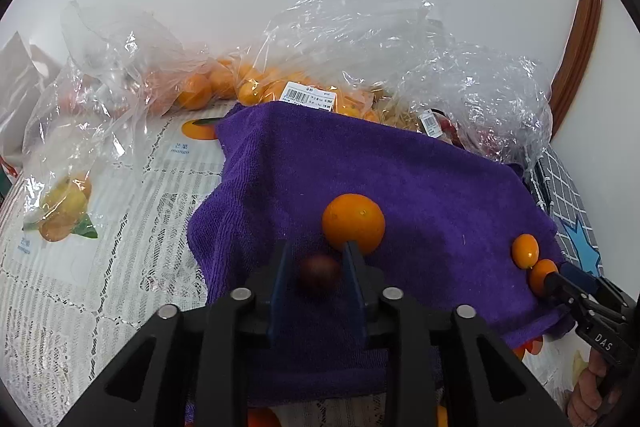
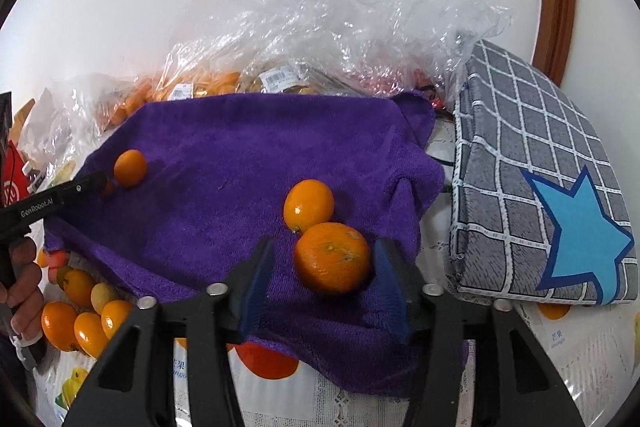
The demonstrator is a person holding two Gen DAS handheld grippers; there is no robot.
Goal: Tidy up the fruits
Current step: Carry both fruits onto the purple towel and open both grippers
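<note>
The left claw (image 1: 318, 269) has its two blue fingers closed against a small dark reddish-brown fruit (image 1: 319, 273); it is blurred, so what kind it is cannot be told. Just beyond its tips an orange (image 1: 353, 223) lies on the purple towel (image 1: 420, 179).

The right claw (image 2: 324, 267) stands wide open around a tangerine (image 2: 332, 258), which rests on the towel close to the right finger and apart from the left one. A smaller orange fruit (image 2: 309, 205) touches the tangerine on its far side.

Behind the towel, clear plastic bags (image 1: 360, 39) hold more orange fruit. The tabletop (image 1: 80, 267) carries a lace cloth, and a grey checked cloth with a blue star (image 2: 560, 207) lies right of the towel.
</note>
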